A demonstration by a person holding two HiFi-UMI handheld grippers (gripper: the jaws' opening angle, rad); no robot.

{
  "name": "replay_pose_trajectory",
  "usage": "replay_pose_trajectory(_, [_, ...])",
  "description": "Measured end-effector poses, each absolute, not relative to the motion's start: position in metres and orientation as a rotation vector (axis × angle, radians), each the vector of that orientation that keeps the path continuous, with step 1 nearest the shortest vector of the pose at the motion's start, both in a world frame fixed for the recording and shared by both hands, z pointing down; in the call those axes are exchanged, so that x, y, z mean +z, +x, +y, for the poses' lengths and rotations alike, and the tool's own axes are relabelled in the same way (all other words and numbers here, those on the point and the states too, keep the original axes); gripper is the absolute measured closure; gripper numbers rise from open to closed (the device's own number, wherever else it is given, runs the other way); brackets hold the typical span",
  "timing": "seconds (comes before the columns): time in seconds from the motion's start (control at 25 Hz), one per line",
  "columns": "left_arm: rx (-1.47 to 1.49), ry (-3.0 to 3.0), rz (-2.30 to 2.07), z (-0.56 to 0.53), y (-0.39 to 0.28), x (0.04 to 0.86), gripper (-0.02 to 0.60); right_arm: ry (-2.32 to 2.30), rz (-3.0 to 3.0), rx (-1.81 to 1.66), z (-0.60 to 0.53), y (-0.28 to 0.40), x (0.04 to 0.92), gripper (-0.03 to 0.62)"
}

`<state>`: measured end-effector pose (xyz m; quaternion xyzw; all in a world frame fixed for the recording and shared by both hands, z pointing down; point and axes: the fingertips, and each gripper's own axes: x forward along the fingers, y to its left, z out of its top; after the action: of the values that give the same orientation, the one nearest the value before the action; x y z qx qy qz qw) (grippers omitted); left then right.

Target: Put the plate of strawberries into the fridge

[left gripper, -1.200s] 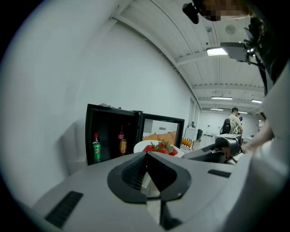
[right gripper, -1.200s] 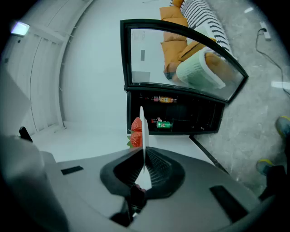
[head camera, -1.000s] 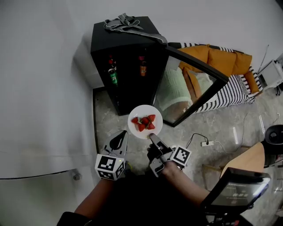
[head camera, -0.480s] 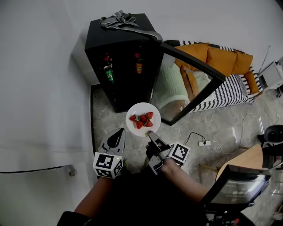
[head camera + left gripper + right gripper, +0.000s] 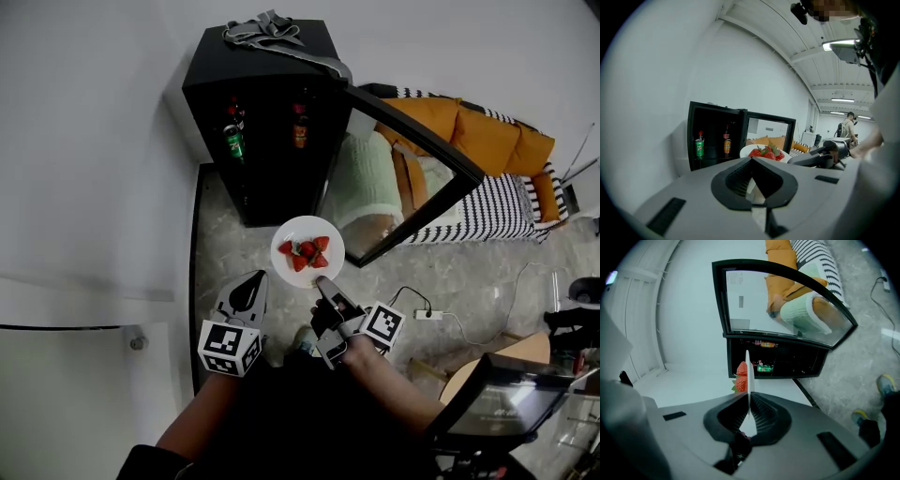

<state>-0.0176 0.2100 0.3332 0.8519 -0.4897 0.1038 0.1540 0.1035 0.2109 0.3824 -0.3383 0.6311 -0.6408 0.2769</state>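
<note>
The plate (image 5: 307,277) has barely shifted, its rim clamped in the right tongs (image 5: 320,285); beside them, the left tongs (image 5: 254,280) are together, empty.

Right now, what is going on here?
A person holds a gripper in each hand. The right gripper is shut on the rim of a plate of strawberries and holds it in front of the fridge, whose door stands open. The plate is not yet inside. The left gripper is shut, empty, and hangs near the plate.
</note>
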Motion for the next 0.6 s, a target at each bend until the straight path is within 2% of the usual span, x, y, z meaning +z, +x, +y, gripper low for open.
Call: replay_pose_trajectory(0.6, [0.404, 2.450, -1.457, 0.229, 0.022, 0.328, 0.597, -0.866, 1.673, -1.750, 0.225, 0.156, 0.392, 0.576])
